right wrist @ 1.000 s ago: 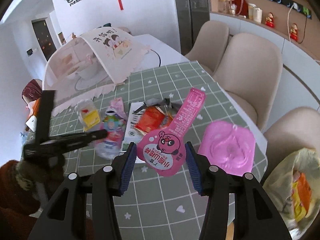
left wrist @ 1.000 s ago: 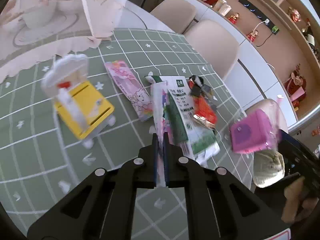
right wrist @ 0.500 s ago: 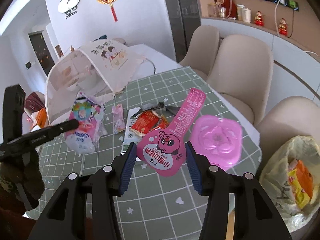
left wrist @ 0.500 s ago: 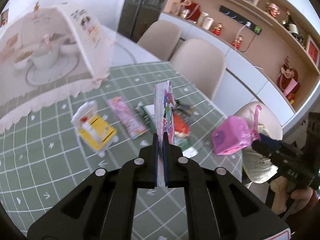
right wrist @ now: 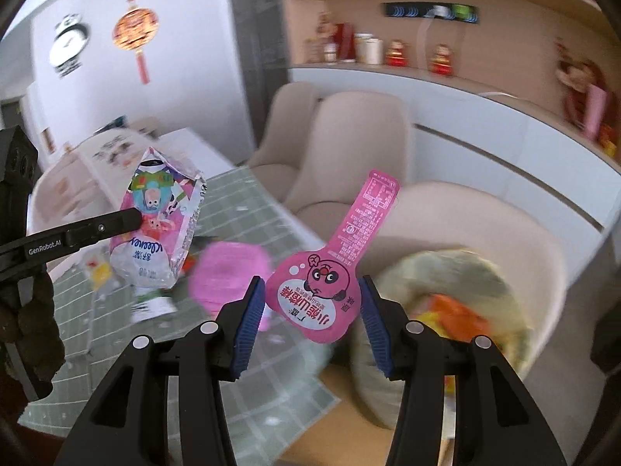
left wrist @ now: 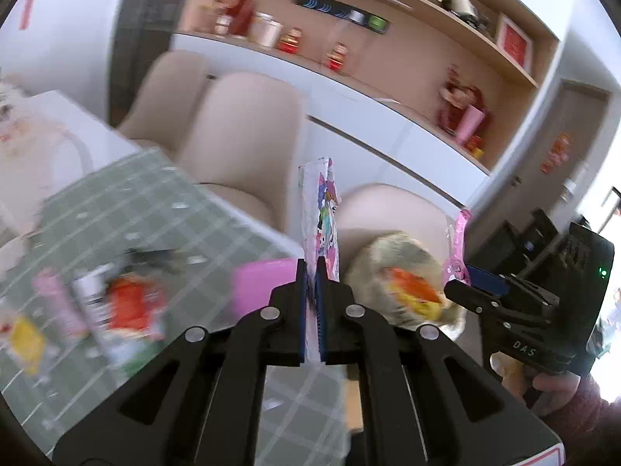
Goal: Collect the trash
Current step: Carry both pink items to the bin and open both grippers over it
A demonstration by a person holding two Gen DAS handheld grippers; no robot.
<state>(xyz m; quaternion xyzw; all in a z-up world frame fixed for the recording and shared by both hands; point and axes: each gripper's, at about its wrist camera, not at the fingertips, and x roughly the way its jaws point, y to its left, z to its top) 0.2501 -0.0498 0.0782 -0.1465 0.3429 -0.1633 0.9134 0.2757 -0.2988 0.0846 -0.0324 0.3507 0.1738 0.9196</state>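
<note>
You've lifted both off the table: left gripper (left wrist: 311, 306) clamps the wrapper (left wrist: 321, 209), right gripper (right wrist: 312, 320) holds the pink lid (right wrist: 322, 291), trash bag (right wrist: 446, 295) next.

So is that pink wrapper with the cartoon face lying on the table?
No, the pink wrapper is held up off the table between the pads of the right gripper.

- Our left gripper (left wrist: 310, 291) points down over the table's right edge, jaws clamped tight on a thin wrapper (left wrist: 320, 209).
- Our right gripper (right wrist: 310, 320), jaws wide, pinches a pink lid (right wrist: 322, 295) edge to edge.
</note>
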